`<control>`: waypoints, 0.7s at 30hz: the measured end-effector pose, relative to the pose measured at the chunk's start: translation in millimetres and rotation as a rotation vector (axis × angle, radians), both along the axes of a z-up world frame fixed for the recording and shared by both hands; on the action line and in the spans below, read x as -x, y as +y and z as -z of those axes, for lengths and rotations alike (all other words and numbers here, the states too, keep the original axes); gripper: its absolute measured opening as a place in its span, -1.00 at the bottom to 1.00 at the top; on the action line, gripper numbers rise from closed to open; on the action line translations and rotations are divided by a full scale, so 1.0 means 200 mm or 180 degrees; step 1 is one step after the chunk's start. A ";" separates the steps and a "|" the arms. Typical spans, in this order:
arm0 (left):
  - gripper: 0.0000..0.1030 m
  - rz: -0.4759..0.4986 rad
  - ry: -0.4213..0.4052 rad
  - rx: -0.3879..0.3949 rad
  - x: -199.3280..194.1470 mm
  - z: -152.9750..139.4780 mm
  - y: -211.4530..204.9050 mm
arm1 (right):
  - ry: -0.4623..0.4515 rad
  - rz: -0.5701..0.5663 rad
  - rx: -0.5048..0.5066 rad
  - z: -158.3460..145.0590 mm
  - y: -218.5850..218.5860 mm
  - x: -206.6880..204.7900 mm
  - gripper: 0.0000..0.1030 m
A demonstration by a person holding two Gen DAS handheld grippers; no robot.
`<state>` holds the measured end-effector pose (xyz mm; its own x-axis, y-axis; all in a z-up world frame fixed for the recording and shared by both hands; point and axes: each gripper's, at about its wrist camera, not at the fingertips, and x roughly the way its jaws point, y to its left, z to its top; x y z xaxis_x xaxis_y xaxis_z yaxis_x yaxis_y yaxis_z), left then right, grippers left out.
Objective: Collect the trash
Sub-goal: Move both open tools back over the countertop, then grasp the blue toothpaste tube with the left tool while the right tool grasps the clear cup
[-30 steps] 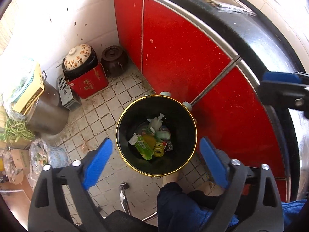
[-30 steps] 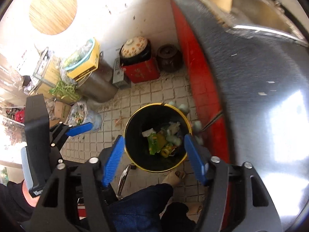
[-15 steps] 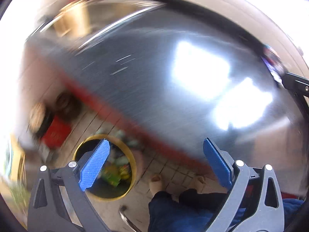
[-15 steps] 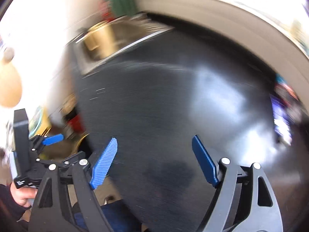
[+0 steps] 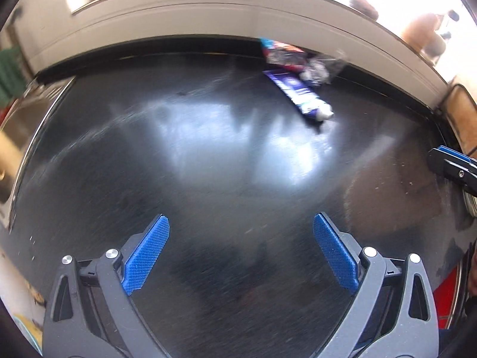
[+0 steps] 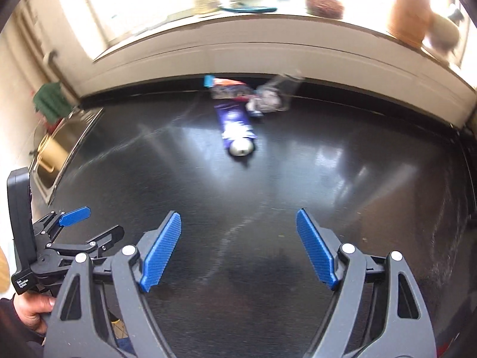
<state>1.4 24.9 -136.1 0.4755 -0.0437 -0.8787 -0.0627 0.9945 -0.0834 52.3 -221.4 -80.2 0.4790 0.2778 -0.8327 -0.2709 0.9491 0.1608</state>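
1. The left tool (image 5: pixel 241 250) hangs over the glossy black desk (image 5: pixel 208 155) with its blue ribbed pads spread wide and nothing between them.
2. The right tool (image 6: pixel 238 246) is likewise spread wide and empty, at about the same height over the same desk. From its camera the left tool shows low at its left side, with the person's hand (image 6: pixel 28 310) on the handle.
3. The trash lies far ahead of both tools, by the desk's back edge under the pale window sill (image 6: pixel 238 50). Nearest is a flattened purple-and-white tube with a whitish cap end (image 6: pixel 235 123), the cap pointing back toward the tools.
4. Just beyond the tube are a crinkled red-and-blue foil snack wrapper (image 6: pixel 228 88) and a crumpled clear plastic wrapper (image 6: pixel 272 97). They seem to touch each other, though motion blur makes the edges hard to separate.
5. From the left tool the tube (image 5: pixel 298 94) sits ahead and to the right; from the right tool it is ahead and slightly left, so it lies roughly between the two lines of reach.
6. The step in hand looks like the approach to the next piece of trash; nothing is gripped yet.
7. The next move calls for carrying one tool forward and down to the tube, turning the pads to straddle its narrow width, then closing. The tube lies flat on a slick surface, so the pads must come low or it may slide away.
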 end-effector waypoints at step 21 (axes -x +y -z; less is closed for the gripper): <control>0.83 -0.0228 0.0398 0.0168 -0.90 0.21 -0.41 | 0.0112 0.0134 -0.0079 0.09 -0.30 -0.54 0.50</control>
